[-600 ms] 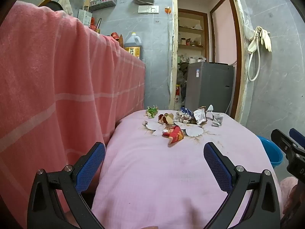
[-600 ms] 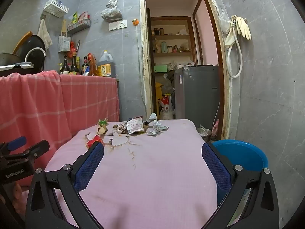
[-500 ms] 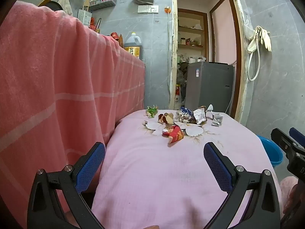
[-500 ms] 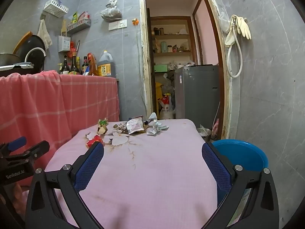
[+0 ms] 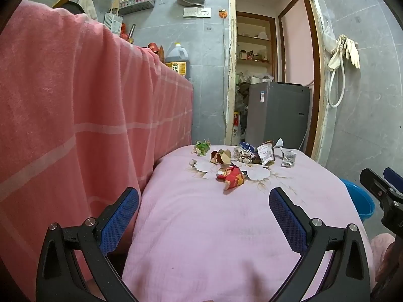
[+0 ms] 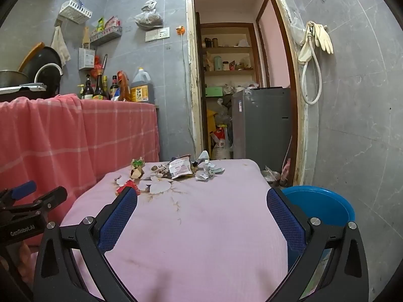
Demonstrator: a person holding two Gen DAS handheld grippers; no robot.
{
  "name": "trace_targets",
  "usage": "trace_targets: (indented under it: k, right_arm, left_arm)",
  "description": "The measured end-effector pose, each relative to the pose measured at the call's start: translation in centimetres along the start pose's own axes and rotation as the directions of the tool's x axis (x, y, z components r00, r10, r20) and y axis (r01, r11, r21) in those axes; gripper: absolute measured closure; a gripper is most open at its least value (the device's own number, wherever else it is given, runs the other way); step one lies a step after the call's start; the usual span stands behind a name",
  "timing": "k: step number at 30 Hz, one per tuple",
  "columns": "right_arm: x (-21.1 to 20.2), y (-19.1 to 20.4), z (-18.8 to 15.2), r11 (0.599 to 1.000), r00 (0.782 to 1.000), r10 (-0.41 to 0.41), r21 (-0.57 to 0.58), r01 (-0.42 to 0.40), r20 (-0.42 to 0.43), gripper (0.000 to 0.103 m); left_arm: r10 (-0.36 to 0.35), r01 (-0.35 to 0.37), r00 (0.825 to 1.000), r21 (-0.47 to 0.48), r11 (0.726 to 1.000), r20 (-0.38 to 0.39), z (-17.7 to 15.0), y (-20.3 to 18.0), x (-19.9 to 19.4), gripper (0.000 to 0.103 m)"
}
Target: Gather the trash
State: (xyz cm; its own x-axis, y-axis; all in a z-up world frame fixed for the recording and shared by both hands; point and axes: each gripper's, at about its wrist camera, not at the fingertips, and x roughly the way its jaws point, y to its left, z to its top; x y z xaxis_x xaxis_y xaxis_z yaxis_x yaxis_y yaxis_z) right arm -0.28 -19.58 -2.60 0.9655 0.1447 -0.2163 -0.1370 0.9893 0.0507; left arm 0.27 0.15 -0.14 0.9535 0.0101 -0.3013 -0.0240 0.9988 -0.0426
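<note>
The left gripper (image 5: pixel 204 216) hangs spread wide and holds nothing, low over the near end of the bench (image 5: pixel 201 226), which is draped in a pink cloth. The right gripper (image 6: pixel 201 216) is just as wide and bare. The trash (image 5: pixel 239 158) lies clustered at the far end: a red wrapper (image 5: pixel 231 176) nearest, a green scrap (image 5: pixel 201 147) by the left edge, and crumpled paper (image 5: pixel 288 158) toward the right edge. Between the grippers and the pile runs bare pink cloth. A red plaid cloth (image 5: pixel 88 115) hangs close along the left edge. A blue basin (image 6: pixel 325 206) sits low off the right edge, beside the grey wall (image 6: pixel 357 125).
</note>
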Motion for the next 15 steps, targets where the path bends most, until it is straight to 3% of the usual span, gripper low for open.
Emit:
trace_targets:
  k: [15]
  right_arm:
    - [-0.17, -0.13, 0.31, 1.000, 1.000, 0.000, 0.003, 0.000, 0.003, 0.000]
  left_arm:
    - [0.001, -0.001, 1.000, -0.001, 1.000, 0.000, 0.00, 0.02, 0.00, 0.001]
